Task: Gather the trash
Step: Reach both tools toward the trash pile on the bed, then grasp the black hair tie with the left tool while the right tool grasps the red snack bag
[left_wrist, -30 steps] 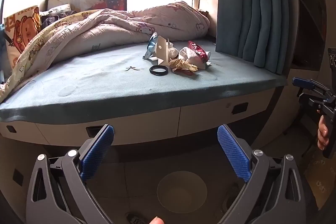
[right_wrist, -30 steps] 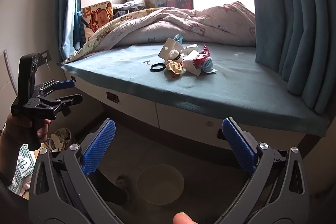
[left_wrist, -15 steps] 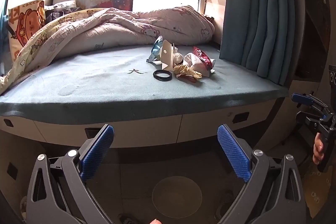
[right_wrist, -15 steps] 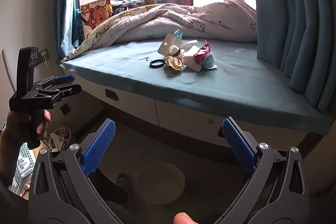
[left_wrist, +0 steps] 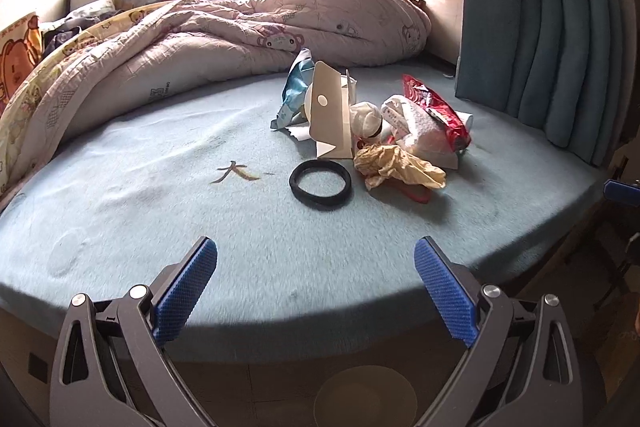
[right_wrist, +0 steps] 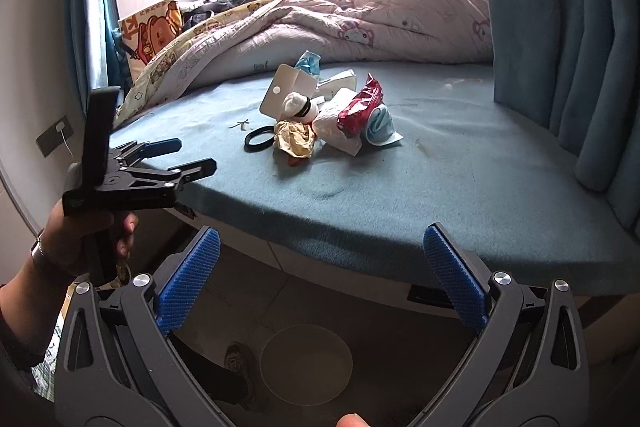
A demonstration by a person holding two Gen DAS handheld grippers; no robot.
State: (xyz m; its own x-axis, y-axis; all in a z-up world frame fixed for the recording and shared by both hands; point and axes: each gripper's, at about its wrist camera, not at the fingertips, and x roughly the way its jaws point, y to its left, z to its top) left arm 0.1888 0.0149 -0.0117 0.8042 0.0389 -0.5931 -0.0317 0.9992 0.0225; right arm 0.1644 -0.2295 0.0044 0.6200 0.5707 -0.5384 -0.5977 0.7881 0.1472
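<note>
trash pile [left_wrist: 376, 131] on bed [left_wrist: 160, 235]; both grippers gaping, empty.

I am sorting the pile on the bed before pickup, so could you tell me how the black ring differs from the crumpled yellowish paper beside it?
The black ring is a smooth, closed hoop lying flat, with the teal bed cover visible through its centre; the crumpled yellowish paper is an irregular, creased wad standing higher. The ring lies slightly apart at the pile's near left edge, while the paper lies against the other wrappers. Both rest on the bed cover, untouched by either gripper.
</note>
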